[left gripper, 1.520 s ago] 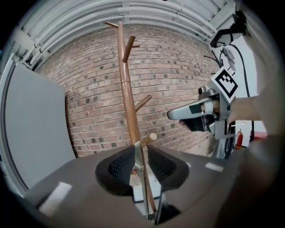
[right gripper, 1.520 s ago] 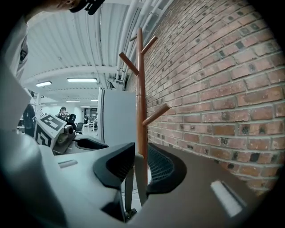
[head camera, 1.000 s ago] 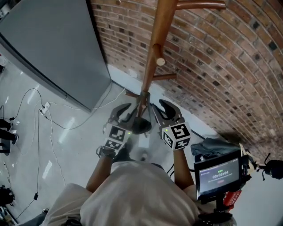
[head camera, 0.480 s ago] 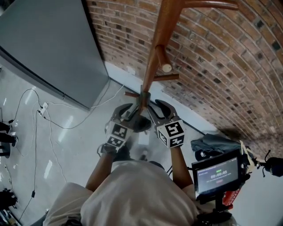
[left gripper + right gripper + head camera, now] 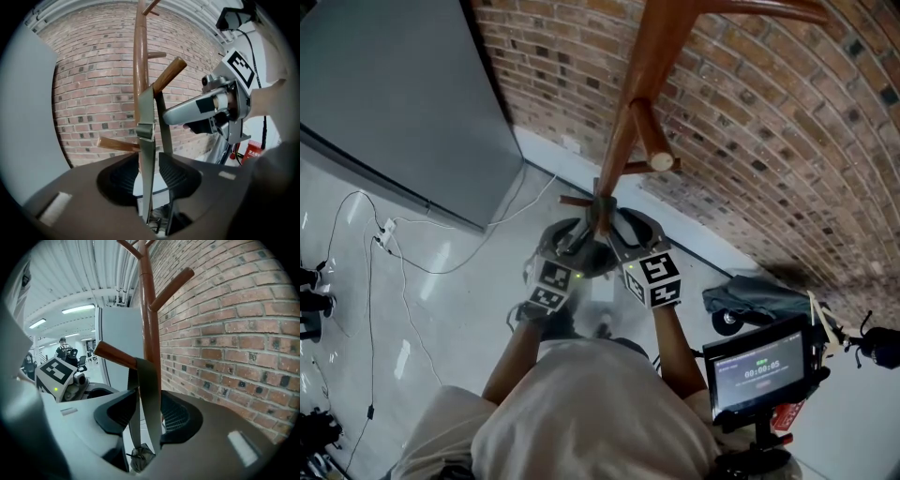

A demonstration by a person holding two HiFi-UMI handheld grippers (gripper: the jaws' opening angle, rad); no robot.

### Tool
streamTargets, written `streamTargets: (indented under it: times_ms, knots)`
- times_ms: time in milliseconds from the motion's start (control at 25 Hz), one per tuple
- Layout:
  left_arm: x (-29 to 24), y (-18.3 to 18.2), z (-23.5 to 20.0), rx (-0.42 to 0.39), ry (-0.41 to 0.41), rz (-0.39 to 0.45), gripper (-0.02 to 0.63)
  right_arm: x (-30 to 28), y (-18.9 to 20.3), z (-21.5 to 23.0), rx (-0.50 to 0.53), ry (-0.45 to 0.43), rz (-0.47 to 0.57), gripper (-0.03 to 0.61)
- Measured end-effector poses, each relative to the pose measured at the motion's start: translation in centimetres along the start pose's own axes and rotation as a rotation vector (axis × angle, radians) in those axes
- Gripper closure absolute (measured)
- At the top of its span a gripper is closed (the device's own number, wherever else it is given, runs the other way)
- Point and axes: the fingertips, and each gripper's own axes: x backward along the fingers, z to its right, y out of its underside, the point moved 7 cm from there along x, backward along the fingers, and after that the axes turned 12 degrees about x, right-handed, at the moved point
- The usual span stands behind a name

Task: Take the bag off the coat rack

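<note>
A wooden coat rack (image 5: 628,112) stands against the brick wall. A grey bag strap (image 5: 146,130) hangs over a slanted peg (image 5: 168,75), and the dark bag (image 5: 598,262) hangs low by the pole between both grippers. My left gripper (image 5: 147,171) has its jaws around the strap and they are opening, with a gap on each side. My right gripper (image 5: 145,416) straddles the same strap (image 5: 149,394) below the peg (image 5: 115,356). Its jaws are opening too, and the pads are not pressing. In the head view the left gripper (image 5: 567,236) and right gripper (image 5: 628,230) flank the pole.
The brick wall (image 5: 769,141) is right behind the rack. A grey panel (image 5: 384,84) stands to the left, with cables (image 5: 384,234) on the glossy floor. A screen on a stand (image 5: 759,370) and a dark wheeled object (image 5: 750,305) are at the right. People (image 5: 63,350) stand far off.
Both grippers' jaws have spread wider around the strap. The right gripper has shifted left toward the pole, and the head view has drifted slightly.
</note>
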Motion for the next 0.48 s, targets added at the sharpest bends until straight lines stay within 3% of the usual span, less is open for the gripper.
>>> streamTargets:
  times_ms: [480]
  knots:
    - [-1.9, 0.2, 0.3, 0.019, 0.034, 0.008, 0.477, -1.4, 0.4, -0.3, -0.001, -0.019, -0.023, 0.417]
